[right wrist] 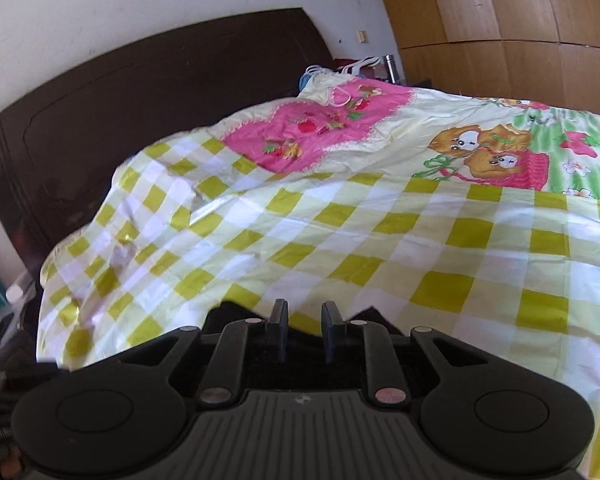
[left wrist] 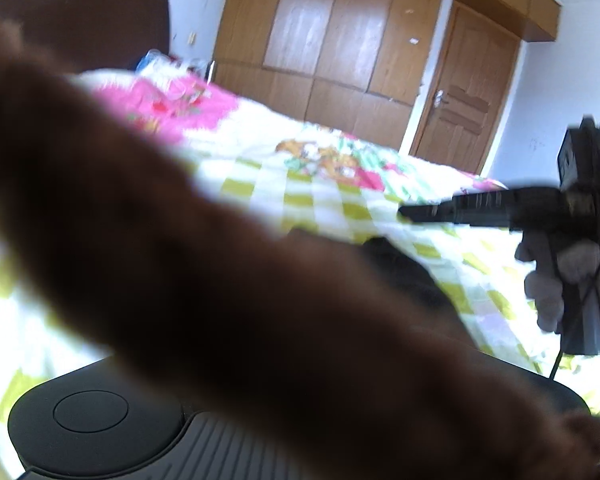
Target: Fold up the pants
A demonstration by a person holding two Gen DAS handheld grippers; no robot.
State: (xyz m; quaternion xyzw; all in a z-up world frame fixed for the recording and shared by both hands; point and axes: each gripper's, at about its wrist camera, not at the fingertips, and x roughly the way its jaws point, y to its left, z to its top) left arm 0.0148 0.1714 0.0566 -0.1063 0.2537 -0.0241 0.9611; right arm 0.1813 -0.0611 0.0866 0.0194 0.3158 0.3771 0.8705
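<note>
Pants (left wrist: 220, 280) are draped right across your left wrist view, a blurry brown band from upper left to lower right, so I can't tell whether the left tongs grip them. Your right tongs (right wrist: 303, 334) sit slightly parted over dark cloth, holding nothing, above the bed (right wrist: 380, 220).
</note>
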